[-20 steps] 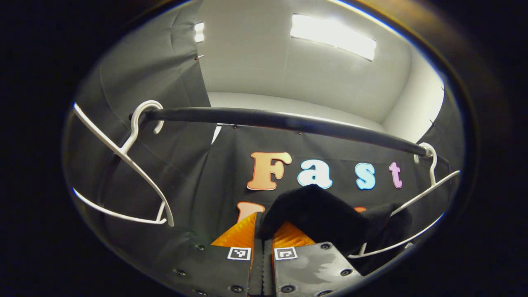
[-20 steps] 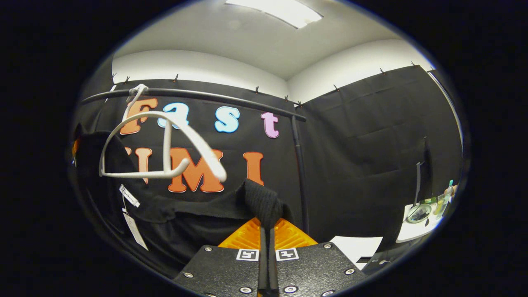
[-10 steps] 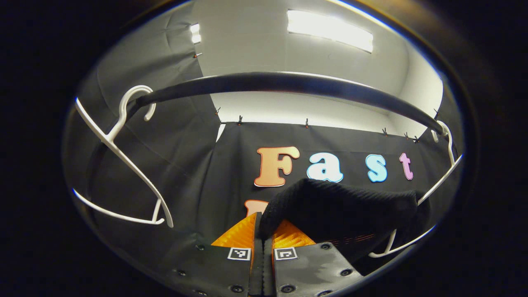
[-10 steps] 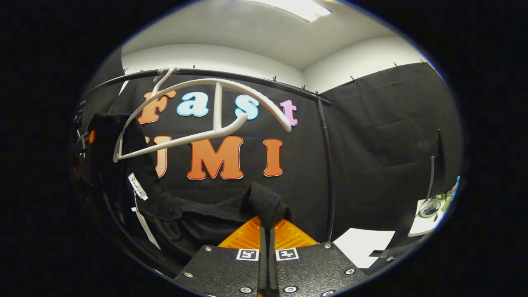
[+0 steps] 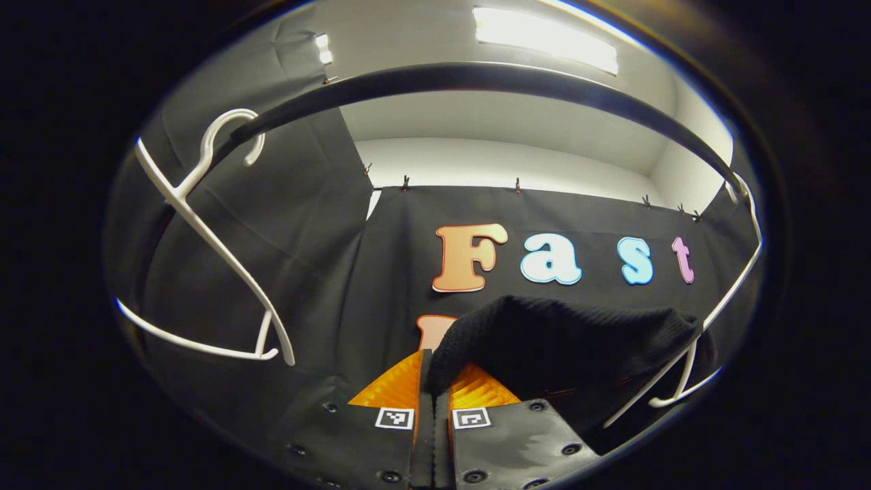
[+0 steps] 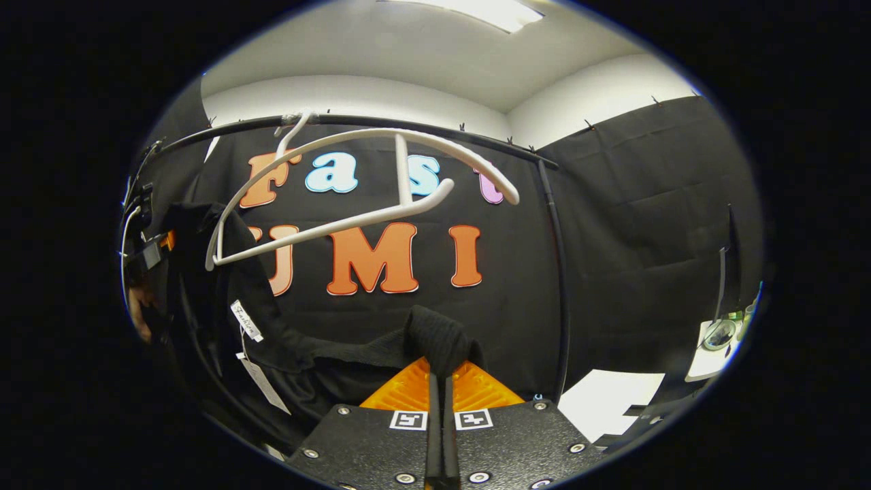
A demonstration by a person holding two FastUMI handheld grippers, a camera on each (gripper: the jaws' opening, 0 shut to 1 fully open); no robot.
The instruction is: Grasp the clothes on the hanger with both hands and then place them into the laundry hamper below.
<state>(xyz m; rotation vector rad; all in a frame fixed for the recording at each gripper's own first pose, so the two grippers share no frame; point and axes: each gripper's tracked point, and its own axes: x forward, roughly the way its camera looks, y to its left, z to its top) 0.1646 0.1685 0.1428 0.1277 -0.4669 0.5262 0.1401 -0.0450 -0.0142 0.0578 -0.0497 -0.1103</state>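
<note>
You were at the lift-off step: both grippers had the black knit garment [image 6: 286,340] pinched, and it had largely come clear of the white hanger [image 6: 367,170], which hung bare from the black rail [image 5: 476,78]. One end of the hanger seemed to lie close against the cloth at the left of the right gripper view; whether it was caught there could not be told.

The left gripper [image 5: 431,381] was closed down to a narrow slit, with a fold of the garment clamped between both fingers. The right gripper [image 6: 441,384] was closed the same way on another bunched edge of the garment.

Relative to the rail, the garment hung below it and slightly forward, stretched in a slack span between the two grippers. A white tag [image 6: 262,384] dangled from it on the left in the right gripper view. A second bare hanger [image 5: 204,252] hung from the rail's left end in the left gripper view.

The next move probably called for you to draw the garment away from the rail until the hanger was fully clear, then carry it downward with both grips held. The hamper's position could not be confirmed here.

The garment looked soft, ribbed and thick; it would likely sag and drag if lowered unevenly.
</note>
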